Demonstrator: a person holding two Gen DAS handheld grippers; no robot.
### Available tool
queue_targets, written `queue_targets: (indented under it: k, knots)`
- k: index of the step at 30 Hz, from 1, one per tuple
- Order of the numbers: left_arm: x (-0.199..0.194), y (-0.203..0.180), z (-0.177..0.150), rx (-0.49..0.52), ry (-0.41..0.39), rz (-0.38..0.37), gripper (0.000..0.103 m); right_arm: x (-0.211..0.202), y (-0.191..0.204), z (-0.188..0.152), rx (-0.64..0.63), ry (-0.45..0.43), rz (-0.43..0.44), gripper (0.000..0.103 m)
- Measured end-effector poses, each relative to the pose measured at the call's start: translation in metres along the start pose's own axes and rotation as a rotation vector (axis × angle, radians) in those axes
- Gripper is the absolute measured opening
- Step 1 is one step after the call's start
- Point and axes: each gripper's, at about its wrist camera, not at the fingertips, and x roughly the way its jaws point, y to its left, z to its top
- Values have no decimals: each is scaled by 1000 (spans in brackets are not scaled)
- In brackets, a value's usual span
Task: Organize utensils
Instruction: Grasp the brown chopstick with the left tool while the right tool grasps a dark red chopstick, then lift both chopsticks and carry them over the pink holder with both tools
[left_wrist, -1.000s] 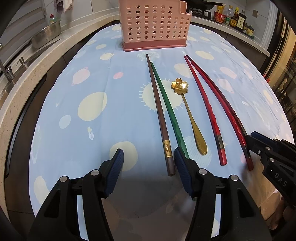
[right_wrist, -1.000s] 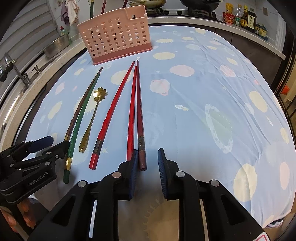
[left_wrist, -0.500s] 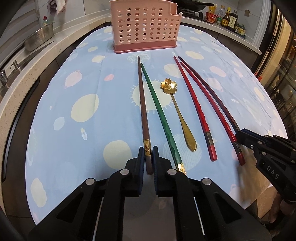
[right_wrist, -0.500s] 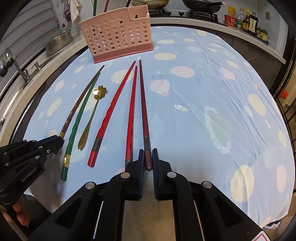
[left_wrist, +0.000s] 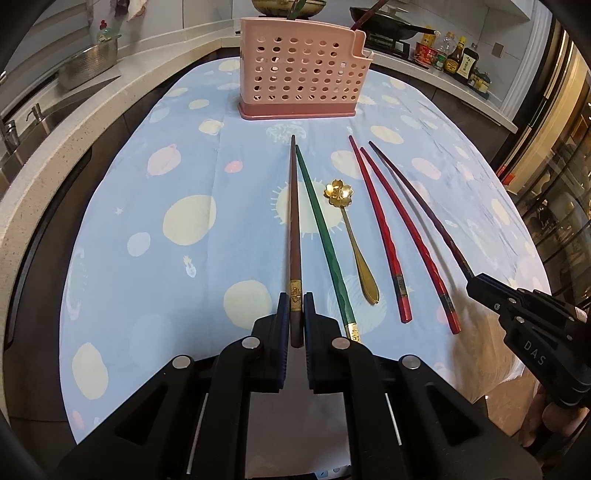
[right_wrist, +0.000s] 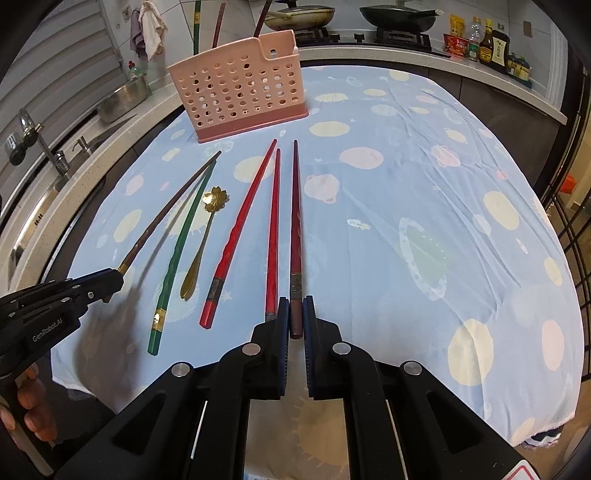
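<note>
My left gripper (left_wrist: 296, 308) is shut on the thick end of a brown chopstick (left_wrist: 293, 206), lifted off the cloth. My right gripper (right_wrist: 296, 309) is shut on the thick end of a dark red chopstick (right_wrist: 296, 206), also lifted. Between them on the cloth lie a green chopstick (left_wrist: 323, 236), a gold flower spoon (left_wrist: 351, 229) and two red chopsticks (left_wrist: 380, 221). The pink perforated utensil holder (left_wrist: 303, 70) stands upright at the far end; in the right wrist view several chopsticks stick up behind it (right_wrist: 240, 81).
The blue spotted tablecloth (left_wrist: 155, 229) covers the table. A sink and metal bowl (left_wrist: 88, 66) are on the counter to the left. Sauce bottles (left_wrist: 454, 55) and pans (right_wrist: 395, 16) stand at the back right.
Both grippers closed from open onto a chopstick end, the left on the brown one, the right on the dark red one, and raised them off the cloth.
</note>
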Motion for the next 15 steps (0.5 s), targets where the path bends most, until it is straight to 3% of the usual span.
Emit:
queue_targets:
  k: [15]
  knots:
    - [-51, -2, 26, -20, -100, -40, 7, -60, 2, 33, 18, -152, 33, 7]
